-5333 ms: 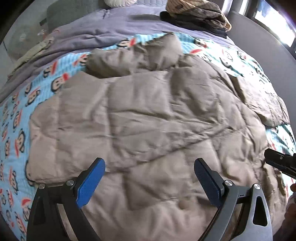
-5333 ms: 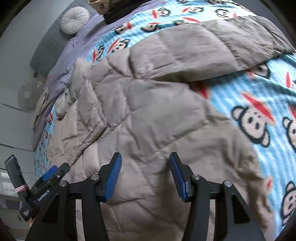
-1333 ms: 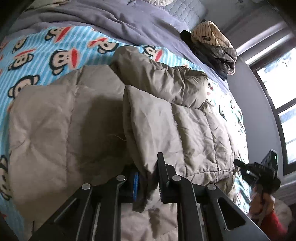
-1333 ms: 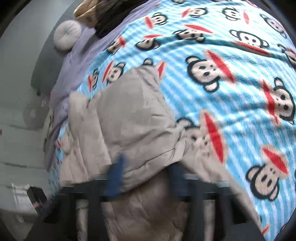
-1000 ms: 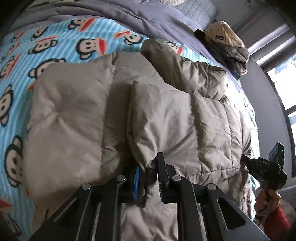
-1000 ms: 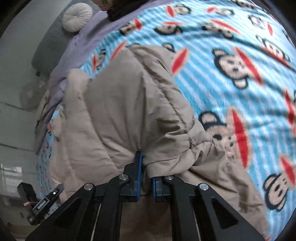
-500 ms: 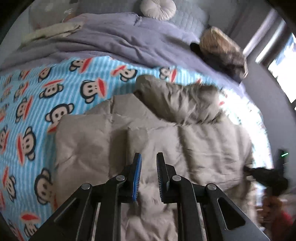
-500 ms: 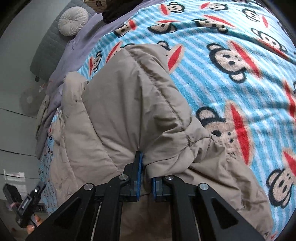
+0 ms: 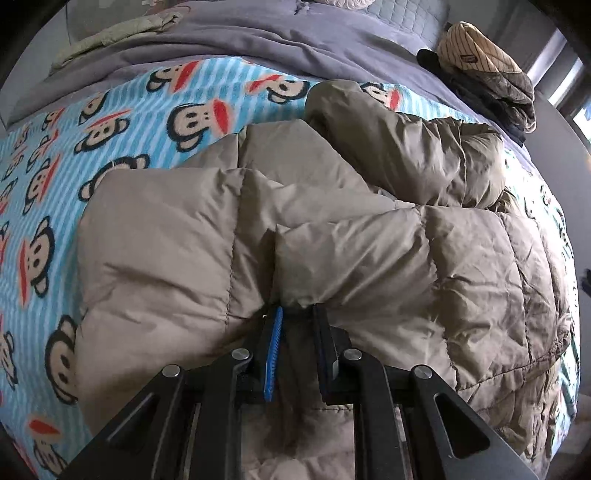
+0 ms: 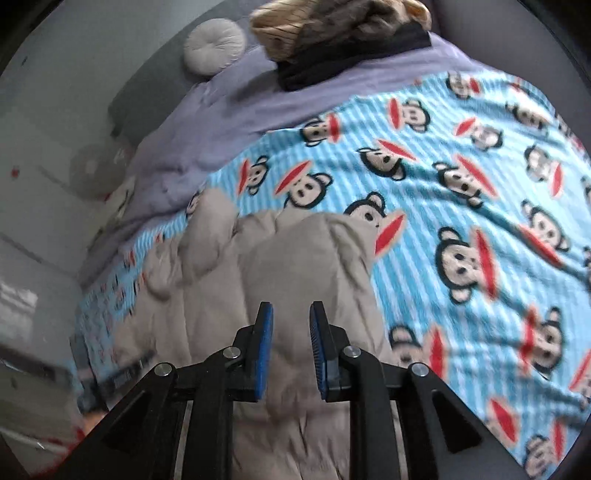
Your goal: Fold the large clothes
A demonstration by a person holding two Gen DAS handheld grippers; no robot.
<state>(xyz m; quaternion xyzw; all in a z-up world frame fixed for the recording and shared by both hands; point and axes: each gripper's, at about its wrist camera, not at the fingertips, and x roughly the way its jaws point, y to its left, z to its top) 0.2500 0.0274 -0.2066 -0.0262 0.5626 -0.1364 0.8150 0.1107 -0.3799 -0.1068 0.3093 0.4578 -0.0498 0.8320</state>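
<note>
A big beige quilted puffer jacket (image 9: 369,251) lies folded over on the blue monkey-print blanket (image 9: 110,122); its hood bunches at the far side. My left gripper (image 9: 297,314) sits at the near folded edge, fingers a small gap apart, nothing pinched between them. In the right wrist view the jacket (image 10: 295,266) lies below my right gripper (image 10: 291,314), which is open with a narrow gap, raised above the fabric and empty.
A lilac duvet (image 9: 258,37) covers the head of the bed. A pile of striped and dark clothes (image 9: 491,74) sits at the far right; it also shows in the right wrist view (image 10: 340,33). A round white cushion (image 10: 214,46) leans on the grey headboard.
Both grippers have let go of the jacket after laying its lower half over the upper half. The right gripper opened and lifted away; the left stays by the fold edge.
</note>
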